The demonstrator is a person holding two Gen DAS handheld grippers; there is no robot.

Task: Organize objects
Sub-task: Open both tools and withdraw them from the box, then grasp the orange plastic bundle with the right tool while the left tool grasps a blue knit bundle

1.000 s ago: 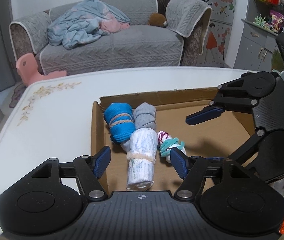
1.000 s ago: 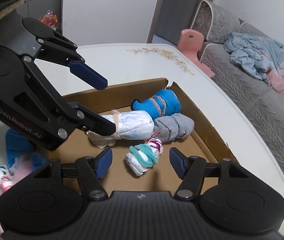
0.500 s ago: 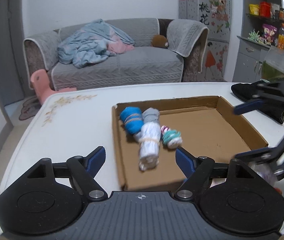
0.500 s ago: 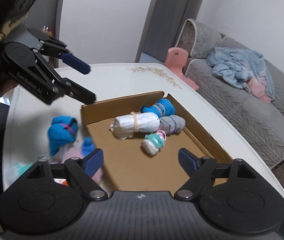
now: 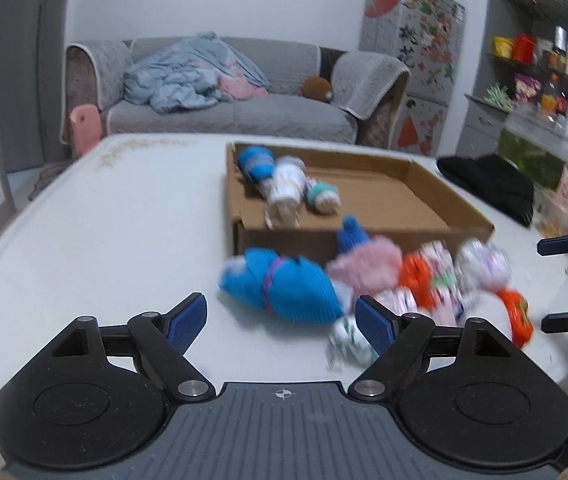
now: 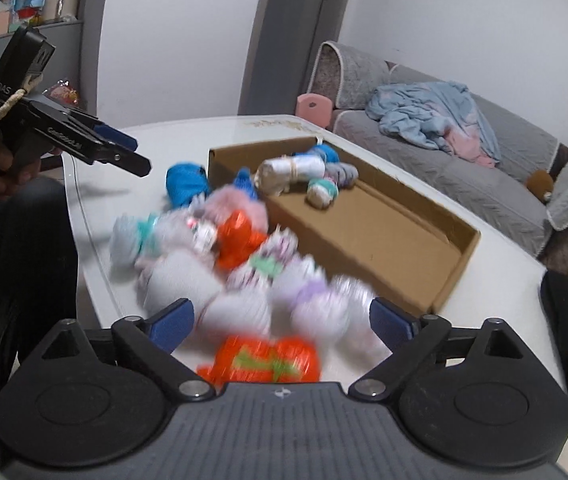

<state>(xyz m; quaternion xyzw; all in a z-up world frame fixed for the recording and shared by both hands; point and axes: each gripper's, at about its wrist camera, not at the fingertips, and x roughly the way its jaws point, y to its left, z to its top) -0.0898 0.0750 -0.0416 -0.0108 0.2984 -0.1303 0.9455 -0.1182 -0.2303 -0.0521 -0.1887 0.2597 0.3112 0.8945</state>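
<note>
Rolled sock bundles, blurred, multicoloured, beside cardboard box; each hand-held gripper wide open, empty.

The heap of rolled sock bundles on the white table is smeared by motion blur, so single bundles run together. In the left wrist view the right black two-finger gripper is cut off by the frame's edge. The grey rolled bundle inside the shallow cardboard box is mostly hidden behind the white one.
</note>
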